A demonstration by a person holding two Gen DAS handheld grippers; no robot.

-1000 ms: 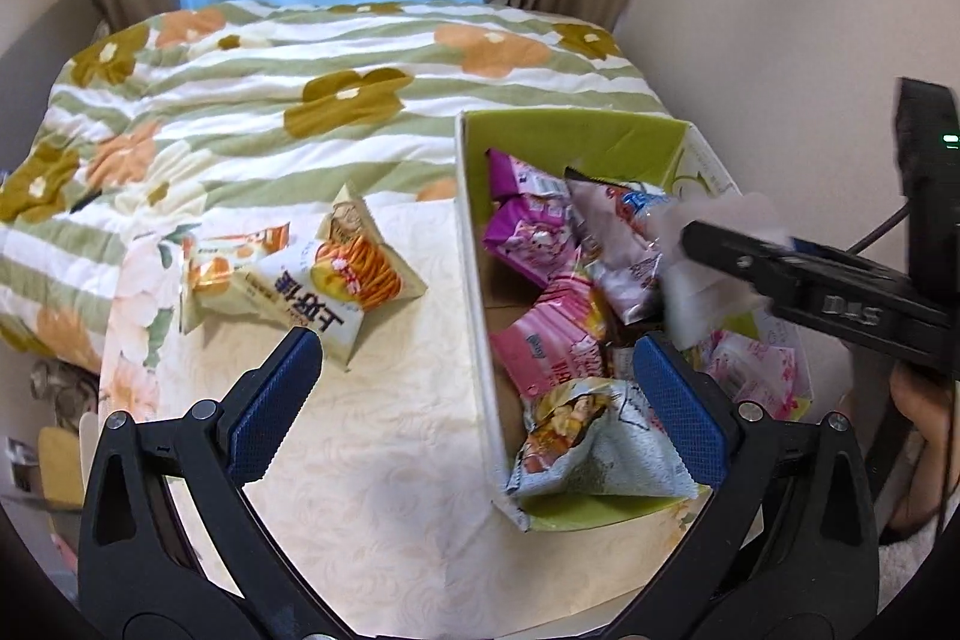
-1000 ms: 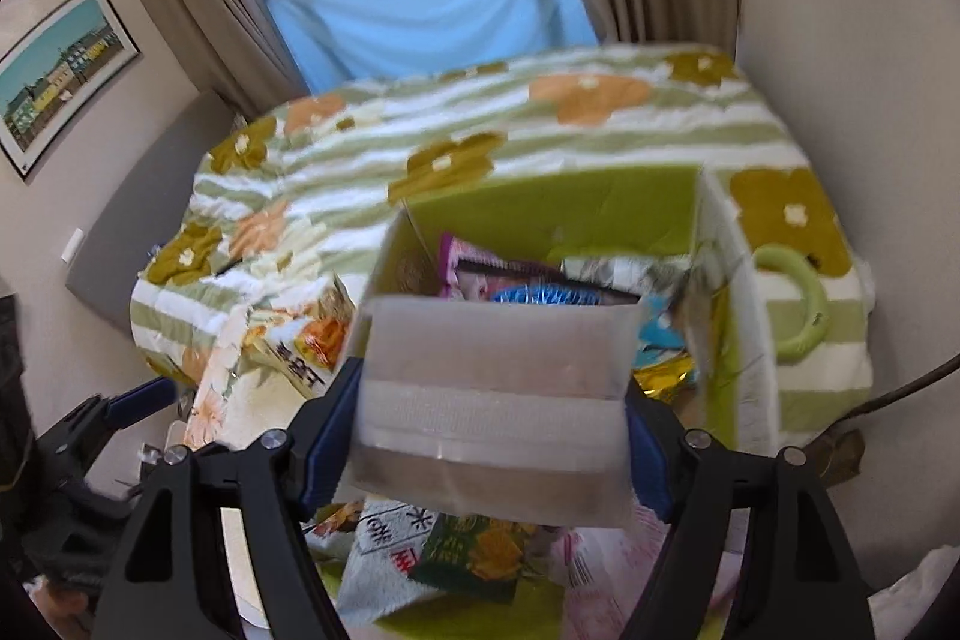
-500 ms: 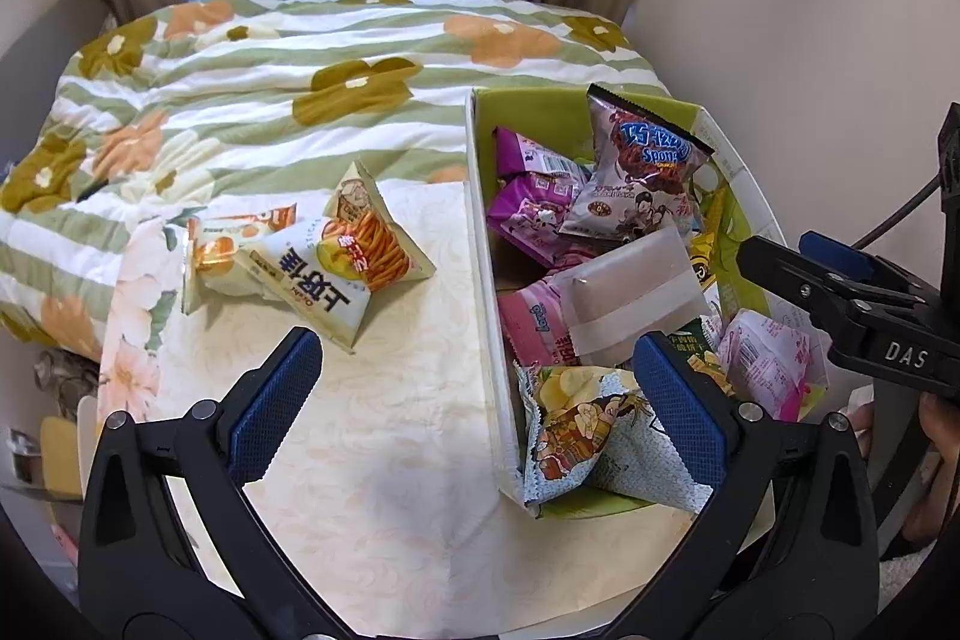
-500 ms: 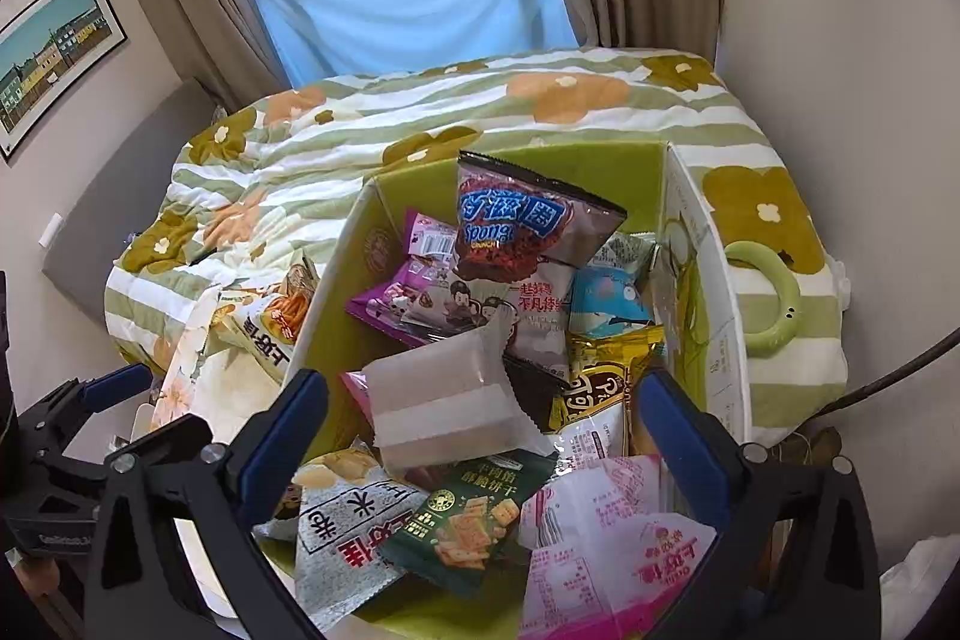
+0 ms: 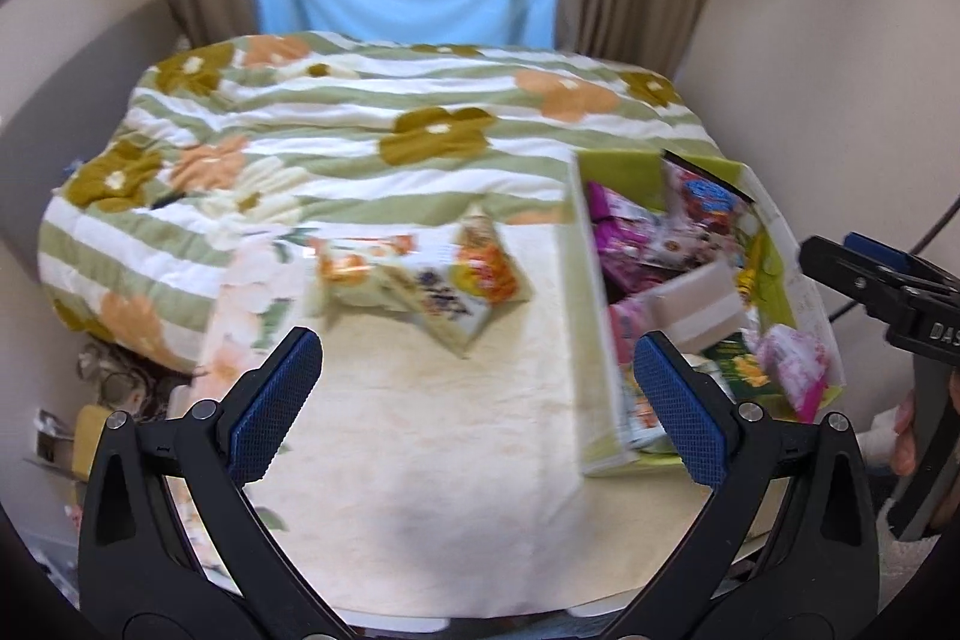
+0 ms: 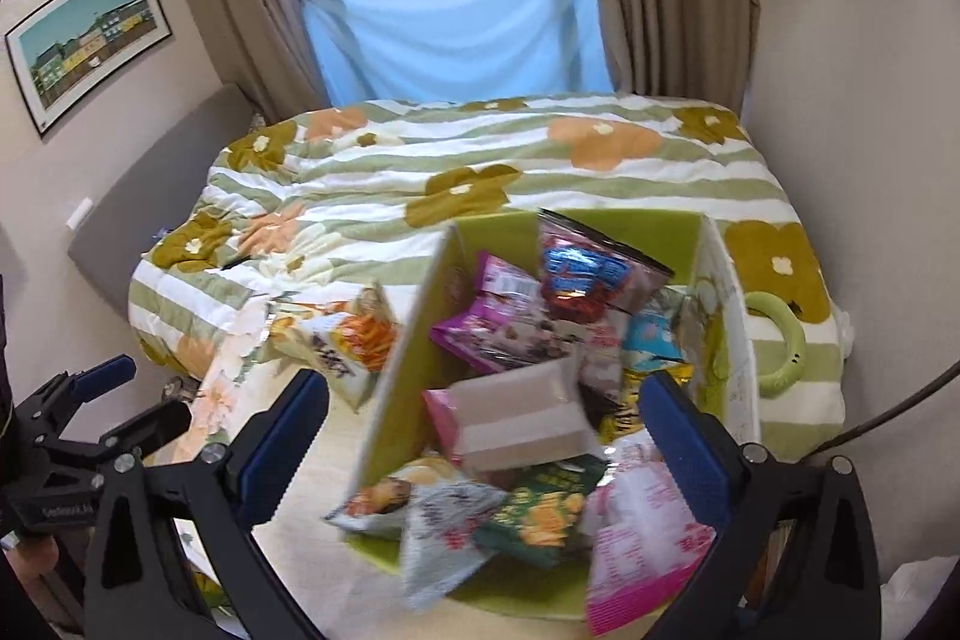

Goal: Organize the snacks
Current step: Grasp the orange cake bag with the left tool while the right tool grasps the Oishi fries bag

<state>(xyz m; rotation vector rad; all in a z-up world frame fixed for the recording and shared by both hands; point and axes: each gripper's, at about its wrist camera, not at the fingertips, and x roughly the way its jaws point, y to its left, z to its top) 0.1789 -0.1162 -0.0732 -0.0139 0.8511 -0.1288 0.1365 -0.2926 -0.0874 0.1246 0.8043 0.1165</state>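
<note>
1. The bed (image 6: 540, 172), under a striped floral quilt, lies beyond the counter (image 5: 420, 448) and carries none of the snacks.
2. The green box (image 6: 408, 364) stands at the counter's right edge, heaped with packets; the task looks mostly done.
3. A translucent white packet (image 6: 516, 418) lies on top of the heap, near the box's middle, apart from both grippers.
4. Two or three orange-printed snack bags (image 5: 420, 280) wait on the counter's far side, left of the box; these are what is left.
5. The right gripper (image 6: 480, 436) hangs over the box; its jaws have just been opening and stand wide, nothing between them.
6. The left gripper (image 5: 474, 400) hovers over bare counter, jaws wide apart and empty.
</note>
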